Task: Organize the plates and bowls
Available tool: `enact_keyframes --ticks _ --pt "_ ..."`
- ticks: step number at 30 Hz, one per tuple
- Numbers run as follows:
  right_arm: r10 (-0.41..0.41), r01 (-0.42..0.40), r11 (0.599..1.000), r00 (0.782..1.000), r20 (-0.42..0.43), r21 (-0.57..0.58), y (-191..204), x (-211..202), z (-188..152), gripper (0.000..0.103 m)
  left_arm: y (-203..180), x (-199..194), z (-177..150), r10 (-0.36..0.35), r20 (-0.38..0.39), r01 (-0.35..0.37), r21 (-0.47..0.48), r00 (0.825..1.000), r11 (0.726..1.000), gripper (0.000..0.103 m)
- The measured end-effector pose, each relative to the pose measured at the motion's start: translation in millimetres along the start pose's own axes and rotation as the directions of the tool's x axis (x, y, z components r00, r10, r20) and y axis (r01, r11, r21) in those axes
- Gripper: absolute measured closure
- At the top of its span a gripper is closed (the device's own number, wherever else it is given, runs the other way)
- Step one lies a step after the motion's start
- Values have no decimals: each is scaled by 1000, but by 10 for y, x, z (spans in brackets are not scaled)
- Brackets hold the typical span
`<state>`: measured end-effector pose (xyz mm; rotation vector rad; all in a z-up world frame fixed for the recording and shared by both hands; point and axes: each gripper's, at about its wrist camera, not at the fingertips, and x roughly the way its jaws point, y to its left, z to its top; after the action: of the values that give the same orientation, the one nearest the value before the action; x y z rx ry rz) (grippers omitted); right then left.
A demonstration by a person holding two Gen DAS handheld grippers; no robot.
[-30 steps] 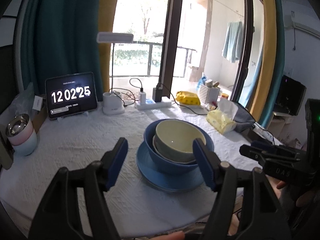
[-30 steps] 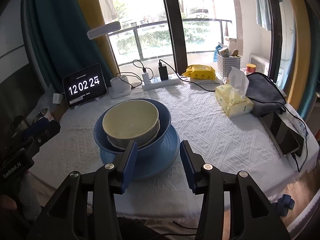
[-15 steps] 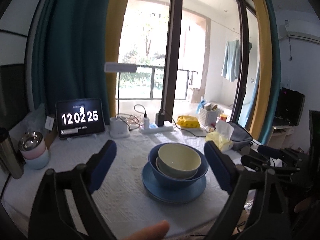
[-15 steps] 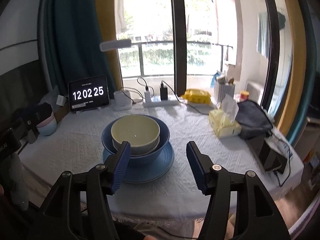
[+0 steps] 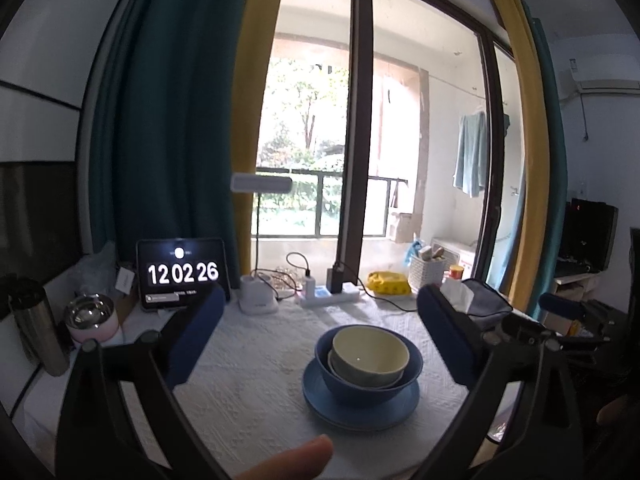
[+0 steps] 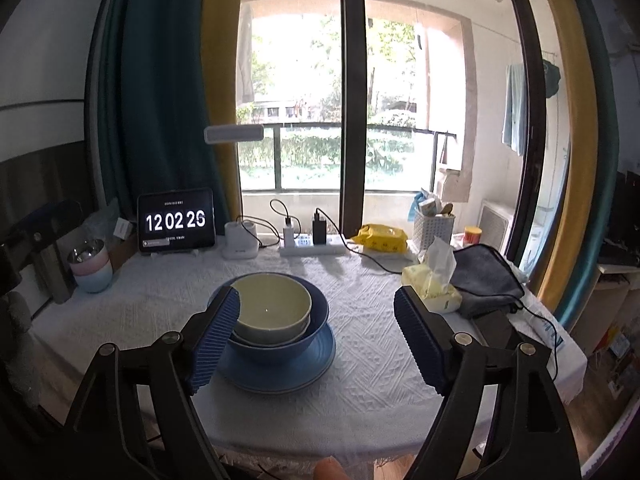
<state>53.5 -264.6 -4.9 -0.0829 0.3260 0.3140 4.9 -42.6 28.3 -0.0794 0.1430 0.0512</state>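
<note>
Your stack looks finished, as far as these views show. The cream bowl (image 6: 269,309) sits inside the blue bowl (image 6: 310,330), and the blue bowl stands on the blue plate (image 6: 316,366). Under the plate's rim in the left wrist view there seems to be 1 more plate, but you cannot be sure from here. The whole stack stands upright, in front of the power strip (image 6: 310,245) and nearer to your side of the table (image 6: 360,400).

No other plate or bowl lies loose on the cloth. The pink cup (image 6: 90,270), far to the left of the stack, holds a steel insert, and I judge it is not part of this task.

Your left gripper (image 5: 320,344) has just been opening its jaws and they now stand wide apart, with nothing between the pads; the stack only shows through the gap, farther away. Your right gripper (image 6: 316,338) has also just been opening, and its jaws are wide and empty too. Its left pad hides a part of the bowls in that view, but it hangs nearer to you and does not touch them.

So the sorting seems done, and I think what is left is little: maybe only to take both grippers away from the table. A fingertip (image 5: 292,458) shows at the bottom of the left view.
</note>
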Motion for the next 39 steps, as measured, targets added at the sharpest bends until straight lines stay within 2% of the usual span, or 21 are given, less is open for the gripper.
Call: enact_keyframes --ticks 17,28,39 --pt "-14 15 1000 995 102 -8 60 -344 191 21 5 -358 221 31 160 -34 17 987 999 5" --pt "-38 39 999 985 167 -5 85 -530 321 21 41 -421 268 33 174 -33 -7 984 999 5" --pt "-38 40 999 984 172 -12 125 -535 347 21 43 -445 264 15 165 -13 -11 986 1000 5"
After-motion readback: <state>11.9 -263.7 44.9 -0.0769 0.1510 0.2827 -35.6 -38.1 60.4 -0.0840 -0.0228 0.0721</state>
